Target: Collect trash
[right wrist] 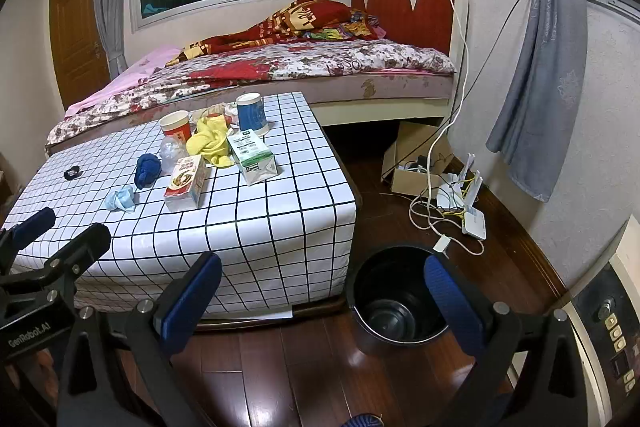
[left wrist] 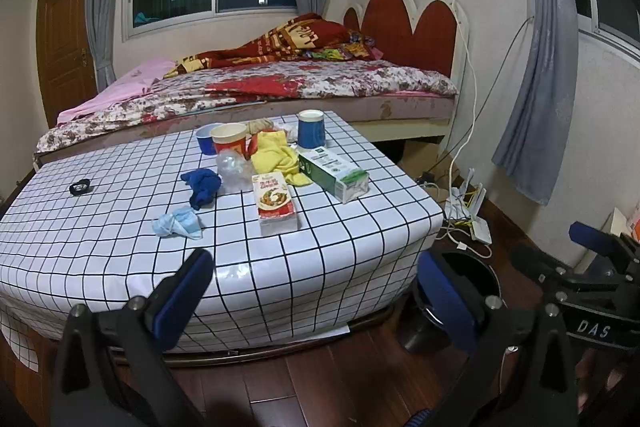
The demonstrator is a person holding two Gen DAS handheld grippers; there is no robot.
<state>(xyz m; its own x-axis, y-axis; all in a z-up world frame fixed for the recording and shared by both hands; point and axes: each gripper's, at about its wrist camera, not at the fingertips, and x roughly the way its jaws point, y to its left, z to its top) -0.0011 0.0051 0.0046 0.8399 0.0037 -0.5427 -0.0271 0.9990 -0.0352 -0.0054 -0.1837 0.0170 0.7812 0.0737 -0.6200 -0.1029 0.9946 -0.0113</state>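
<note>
We hold both tools back from the surface (left wrist: 320,247), over the wooden floor, so that each camera takes in the whole spread of rubbish before we commit to a reach. The left tool (left wrist: 316,291) has its blue pads spread as wide as they go with nothing between them, and the right tool (right wrist: 324,295) is just the same, wide and empty. That suits a start: neither has to let go of anything first.

The trash lies ahead of and above both tools, on the checked cloth. Nearest the left tool is the crumpled face mask (left wrist: 178,223), with the dark blue cloth (left wrist: 202,187) just beyond it. The red noodle box (left wrist: 276,201) and the green carton (left wrist: 334,173) lie flat beside each other further in. Behind them sit the clear crushed plastic (left wrist: 232,167), the yellow rag (left wrist: 276,157), the red cup (left wrist: 229,139) and the blue cup (left wrist: 311,129), close together near the far edge.

The black bin (right wrist: 394,291) stands on the floor against the corner of the surface, directly under the right tool's right pad. We judge it was put there so that a piece lifted off the cloth needs only a short swing down and to the side. The mask, light and nearest, looks the easiest first pick for the left tool.
</note>
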